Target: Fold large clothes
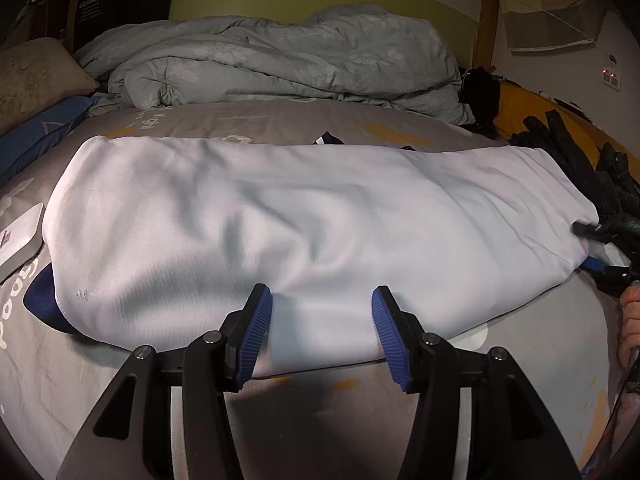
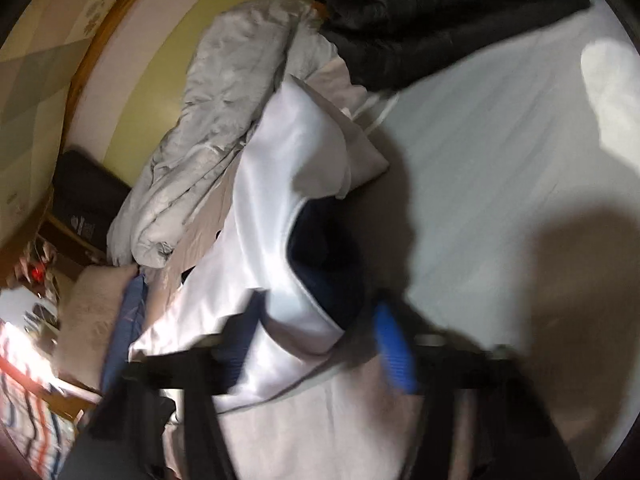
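A large white garment point(image 1: 280, 224) with navy trim point(image 1: 42, 296) lies folded lengthwise across the grey bed sheet point(image 1: 80, 380). My left gripper point(image 1: 322, 300) is open, its blue pads point(image 1: 256, 332) hovering over the garment's near edge, holding nothing. My right gripper shows at the garment's right end in the left wrist view point(image 1: 592, 248). In the blurred right wrist view the right gripper point(image 2: 320, 320) is open, with a lifted fold of the white garment point(image 2: 296, 208) and its navy lining point(image 2: 324, 264) lying between the pads.
A crumpled grey duvet point(image 1: 288, 60) is heaped at the headboard. Pillows point(image 1: 36, 80) lie at the left. A white flat device point(image 1: 20, 236) rests on the sheet at left. Dark clothing point(image 1: 580, 152) is piled at the right, also in the right wrist view point(image 2: 440, 12).
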{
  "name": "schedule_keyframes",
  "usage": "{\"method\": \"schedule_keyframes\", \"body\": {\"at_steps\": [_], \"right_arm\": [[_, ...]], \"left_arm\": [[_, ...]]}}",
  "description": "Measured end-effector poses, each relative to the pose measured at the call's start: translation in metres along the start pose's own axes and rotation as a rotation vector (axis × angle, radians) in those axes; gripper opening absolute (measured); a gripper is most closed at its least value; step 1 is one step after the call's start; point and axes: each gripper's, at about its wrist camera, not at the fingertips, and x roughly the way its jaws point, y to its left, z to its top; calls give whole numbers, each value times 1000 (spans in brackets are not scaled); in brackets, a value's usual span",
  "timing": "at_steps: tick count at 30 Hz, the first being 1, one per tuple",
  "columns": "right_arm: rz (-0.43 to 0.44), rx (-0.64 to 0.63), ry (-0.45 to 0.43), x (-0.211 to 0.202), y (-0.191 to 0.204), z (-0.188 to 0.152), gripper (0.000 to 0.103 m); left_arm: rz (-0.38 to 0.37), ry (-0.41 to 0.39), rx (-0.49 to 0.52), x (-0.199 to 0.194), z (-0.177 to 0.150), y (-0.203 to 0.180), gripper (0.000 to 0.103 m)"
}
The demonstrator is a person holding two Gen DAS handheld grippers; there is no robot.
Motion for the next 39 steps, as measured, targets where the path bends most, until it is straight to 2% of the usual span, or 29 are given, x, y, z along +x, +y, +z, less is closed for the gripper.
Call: {"method": "schedule_keyframes", "body": {"at_steps": [3,6,8,12,15,20,23,25,27,31,34,37,39], "right_arm": [[-63,-54,-61,0,13,-4,20],[-255,-348,-168,-8,65,-20,18],[-307,-459,-200,-11,90,-32,17],[-276,-557,-221,-17,132,-44,15],[-262,-673,-196,-6,167,-64,15],[-246,-796,-124,39,211,-106,15],[-244,-849,-46,61,212,-132,16],[-256,-877,-18,68,209,-143,19],[-202,-873,-1,61,204,-152,28],[-79,-861,8,32,200,-158,30],[-43,-881,-37,11,202,-157,31],[-82,-877,-170,-1,216,-147,41],[-113,-826,-203,1,217,-132,52]], "left_arm": [[0,11,5,-1,3,-1,52],[1,-56,11,-21,14,-2,52],[-12,-111,1,-39,24,-1,52],[-21,-210,-9,-75,36,9,52],[-42,-203,-16,-85,44,22,52],[-36,-241,-108,-99,50,51,52],[3,-250,-97,-100,49,58,52],[2,-237,-105,-97,48,62,52],[-7,-225,-114,-94,46,65,52],[-9,-218,-122,-92,44,67,52],[-19,-212,-140,-90,44,70,52],[-17,-206,-141,-88,42,70,52],[-12,-202,-135,-88,41,68,52]]}}
